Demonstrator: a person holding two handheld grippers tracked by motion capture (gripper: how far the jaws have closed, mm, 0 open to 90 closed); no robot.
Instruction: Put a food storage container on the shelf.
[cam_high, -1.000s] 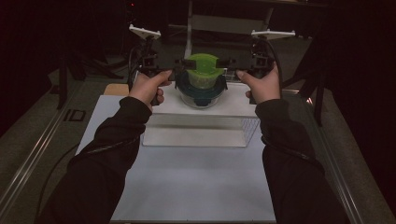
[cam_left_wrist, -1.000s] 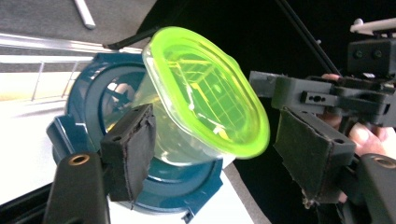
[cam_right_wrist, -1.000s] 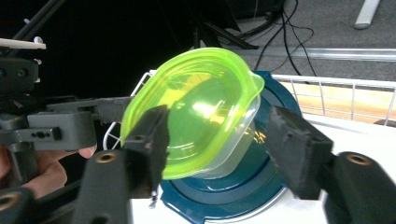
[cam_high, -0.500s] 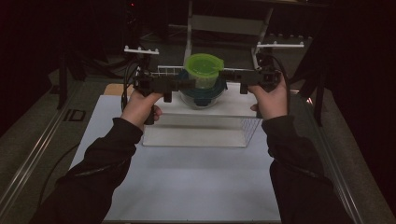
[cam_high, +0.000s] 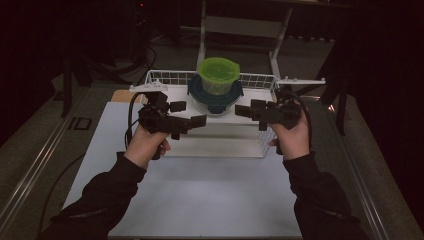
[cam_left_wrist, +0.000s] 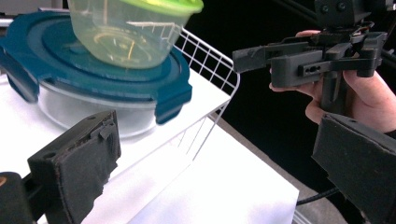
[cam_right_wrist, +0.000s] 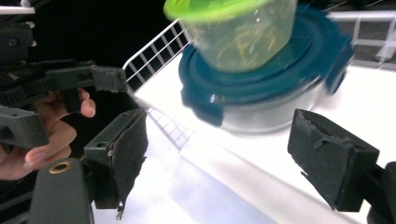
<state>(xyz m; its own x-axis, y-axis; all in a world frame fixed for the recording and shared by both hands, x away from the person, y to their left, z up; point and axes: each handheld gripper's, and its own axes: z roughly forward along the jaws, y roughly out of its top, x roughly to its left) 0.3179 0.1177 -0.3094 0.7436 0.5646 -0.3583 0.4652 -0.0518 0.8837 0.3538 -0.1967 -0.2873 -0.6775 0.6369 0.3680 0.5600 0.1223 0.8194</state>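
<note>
A clear tub with a green lid (cam_high: 218, 74) stands on a wider clear container with a dark blue clip lid (cam_high: 215, 97). Both rest on the white top of a wire rack (cam_high: 220, 131). My left gripper (cam_high: 188, 114) hovers in front of the stack at its left, my right gripper (cam_high: 247, 109) at its right, tips facing each other. Both have just been opening, with nothing between the jaws. In the left gripper view my open gripper (cam_left_wrist: 219, 168) frames the rack's corner, below the blue-lidded container (cam_left_wrist: 93, 79). In the right gripper view my open gripper (cam_right_wrist: 226, 156) sits below the stack (cam_right_wrist: 261, 70).
The rack has a low wire rail (cam_high: 170, 77) along its back. It stands on a white mat (cam_high: 200, 195) that covers the table. A metal stand (cam_high: 240, 25) rises behind. Metal rails (cam_high: 35, 165) run down the table's sides. A tan piece (cam_high: 119, 95) lies left of the rack.
Both hands have drawn back from the sides of the stack toward the person and lower. Both grippers' jaws stand wider apart. The stack stays on the rack.
</note>
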